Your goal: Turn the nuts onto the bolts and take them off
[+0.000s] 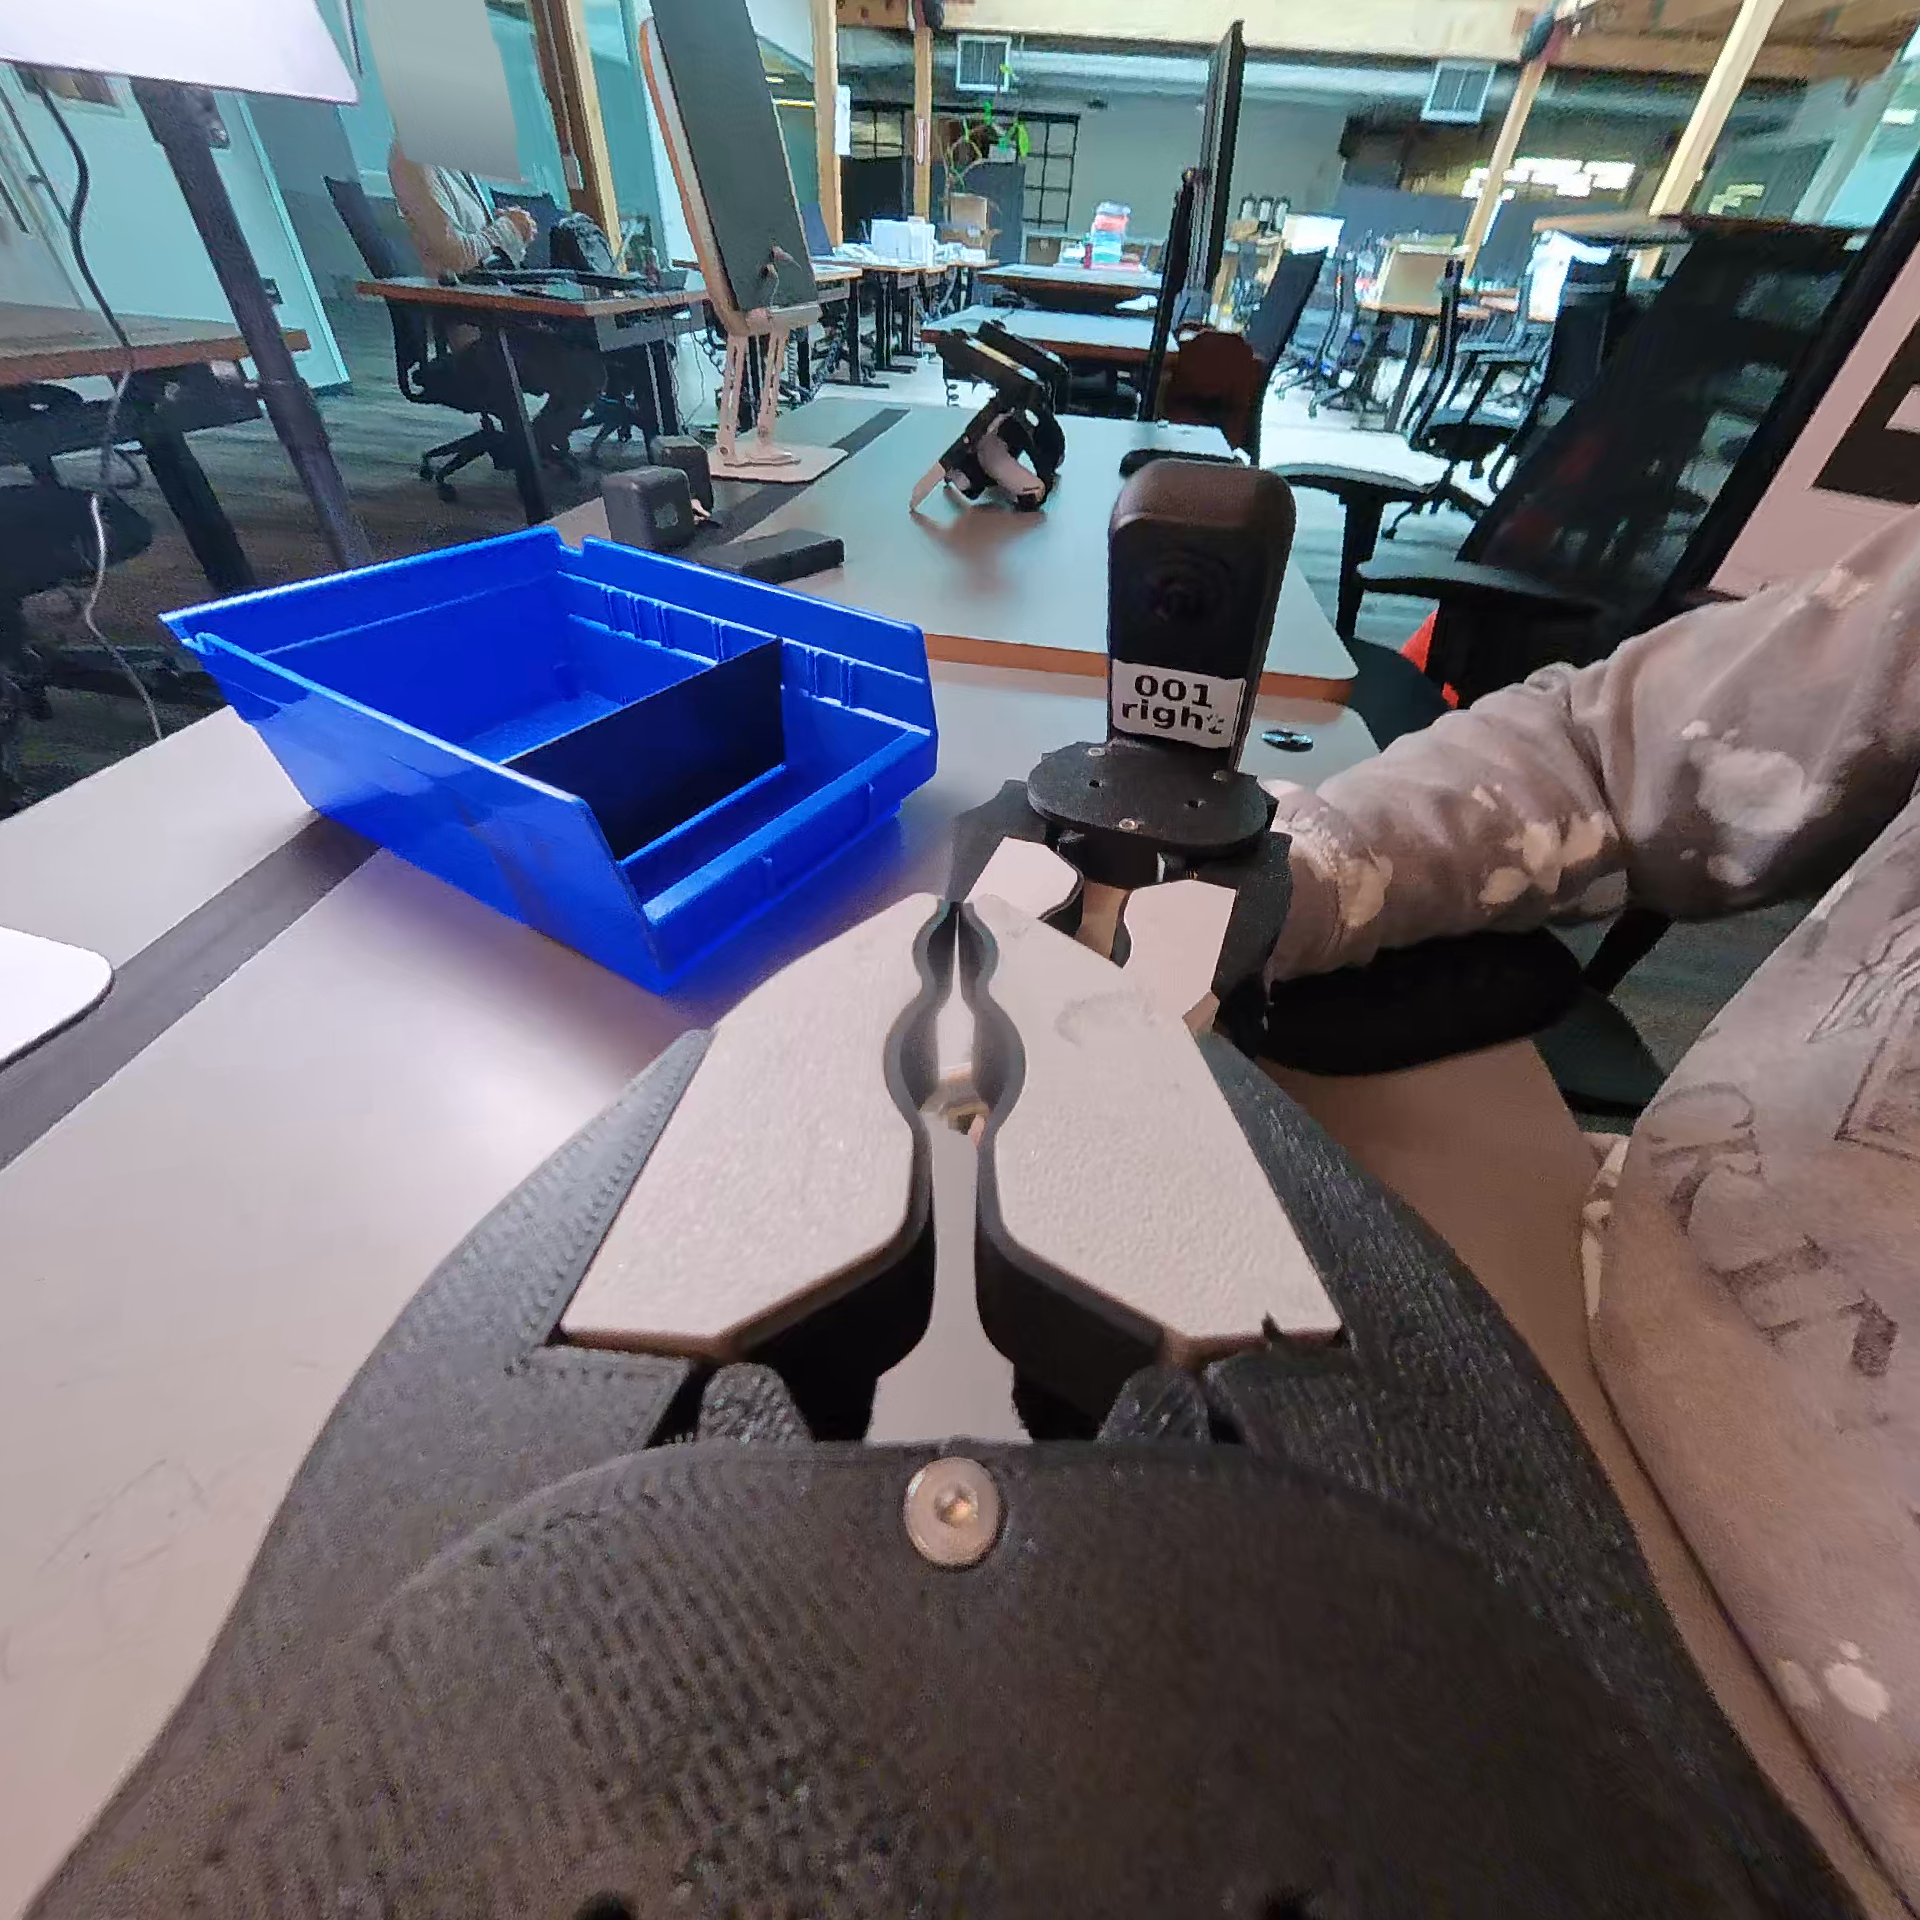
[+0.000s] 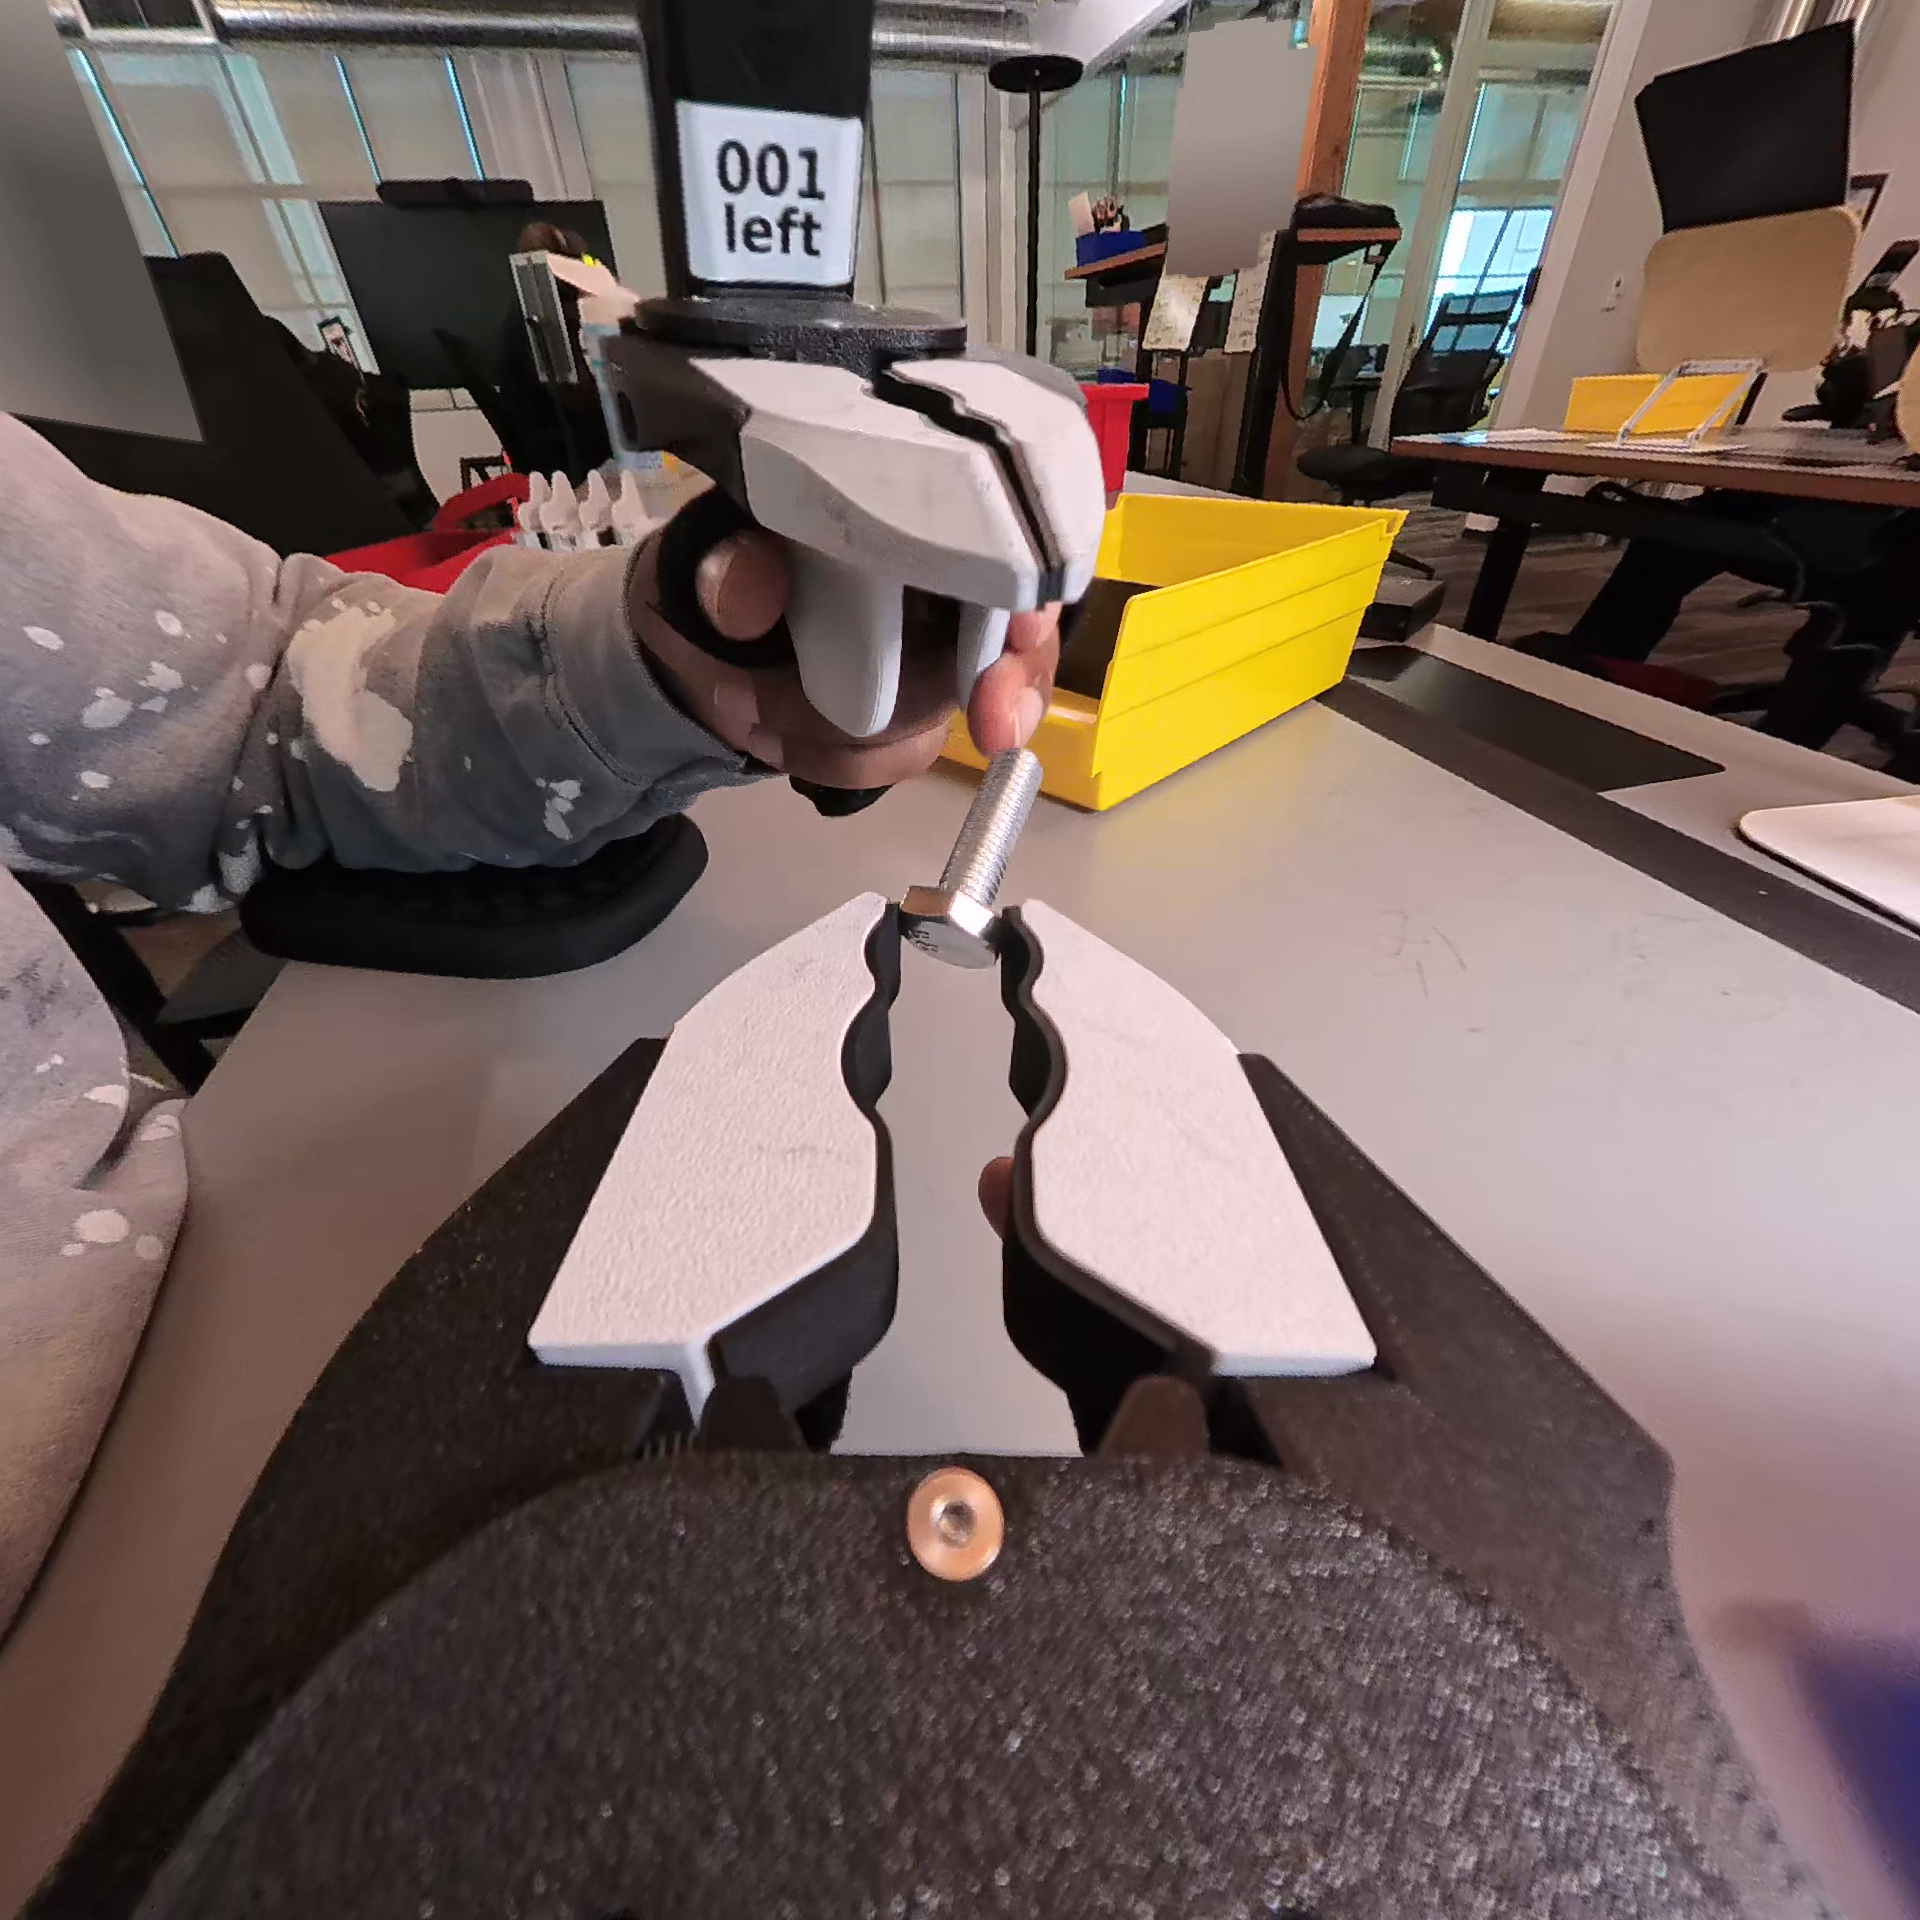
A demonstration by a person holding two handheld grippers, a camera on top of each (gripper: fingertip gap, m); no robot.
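**Bolt gripped by the head, shank bare — nut work not yet under way**

Your right gripper [image 2: 951, 930] is clamped on the bolt [image 2: 982, 842] by its hex head, caught right at the fingertips. The threaded shank points away and upward, toward your left hand [image 2: 831, 675]. No nut shows anywhere on the thread in this view; the shank looks bare along its visible length.

Your left gripper [image 1: 954, 920] has its fingers drawn together, tips nearly touching. In the left wrist view a small pale metallic piece [image 1: 956, 1096] sits in the hollow between the pads, further back from the tips. It may be a nut, but it is too small and shadowed to say. From the right wrist view the same gripper shows only a thin seam between its fingers, held above the bolt's free end, with a finger of your left hand just beside the shank tip.

Outward: both grippers hang over the grey table [image 2: 1351, 987]. A blue bin [image 1: 582, 727] with a dark divider stands to the left, near them. A yellow bin [image 2: 1226, 644] stands beyond the bolt. Neither view shows what lies inside either bin.

Judgement on progress: early in a cycle. The bolt is presented and steady, but nothing is threaded on it. Left to do, as far as can be seen: bring a nut to the shank tip, start the thread square, run it on, then back it off. Watch alignment, since the bolt is tilted.
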